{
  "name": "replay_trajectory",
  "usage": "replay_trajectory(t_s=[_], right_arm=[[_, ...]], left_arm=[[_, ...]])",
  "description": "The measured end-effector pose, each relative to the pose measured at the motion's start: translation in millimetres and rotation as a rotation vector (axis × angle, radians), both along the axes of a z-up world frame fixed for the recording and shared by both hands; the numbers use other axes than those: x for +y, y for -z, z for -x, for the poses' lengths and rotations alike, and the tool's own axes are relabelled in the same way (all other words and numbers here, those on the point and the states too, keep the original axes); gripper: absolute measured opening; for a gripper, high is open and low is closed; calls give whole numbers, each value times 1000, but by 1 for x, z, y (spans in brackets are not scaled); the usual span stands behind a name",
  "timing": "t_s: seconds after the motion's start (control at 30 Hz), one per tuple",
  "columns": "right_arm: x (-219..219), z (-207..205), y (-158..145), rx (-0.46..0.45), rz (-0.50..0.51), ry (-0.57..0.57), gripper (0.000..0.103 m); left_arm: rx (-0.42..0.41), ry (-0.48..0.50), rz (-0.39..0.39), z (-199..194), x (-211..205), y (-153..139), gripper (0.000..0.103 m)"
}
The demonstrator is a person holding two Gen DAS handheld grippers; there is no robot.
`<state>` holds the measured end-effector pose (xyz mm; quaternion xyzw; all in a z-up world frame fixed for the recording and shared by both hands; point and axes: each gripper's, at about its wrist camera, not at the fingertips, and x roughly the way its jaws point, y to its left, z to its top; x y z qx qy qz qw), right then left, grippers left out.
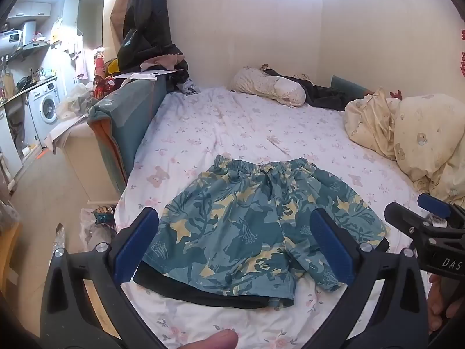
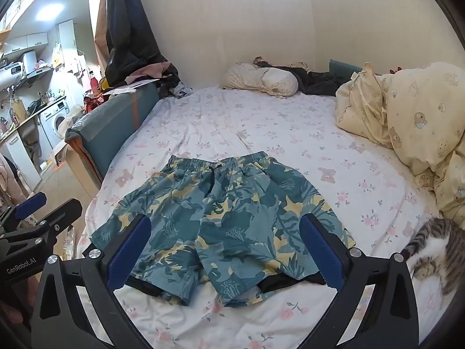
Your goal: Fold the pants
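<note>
- Blue-padded fingers [image 1: 136, 244] of the left gripper [image 1: 234, 245] stand spread wide, released, above the near hem of the shorts [image 1: 255, 218], grasping nothing.
- Right gripper [image 2: 222, 250] likewise hangs unclenched above the hems; from the left wrist view it shows at 3 o'clock.
- Shorts lie flat on the bedsheet [image 2: 363, 180], waistband at 12 o'clock, a black lining showing under both hems.
- Bare sheet runs beyond the waistband; the bed's edge drops off at 9 o'clock.
- Cat [image 2: 430, 250] lies at 3 o'clock, duvet [image 2: 415, 116] at 2 o'clock, pillow [image 2: 261, 80] at 12 by the wall.
</note>
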<state>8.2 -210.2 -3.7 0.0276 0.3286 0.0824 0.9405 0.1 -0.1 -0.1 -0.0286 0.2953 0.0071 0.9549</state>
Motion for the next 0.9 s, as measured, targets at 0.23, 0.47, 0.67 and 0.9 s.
replay_trajectory(t_s=[0.23, 0.47, 0.67, 0.9], right_arm=[[0, 0, 1, 6, -4, 2, 103], [1, 1, -2, -1, -2, 4, 103], [-1, -1, 1, 2, -2, 2, 103], [-1, -1, 1, 7, -6, 4, 103]], left_arm=[[1, 8, 4, 1, 0, 0, 102], [8, 10, -2, 0, 0, 2, 102], [9, 10, -1, 0, 0, 2, 102], [10, 11, -1, 0, 0, 2, 102]])
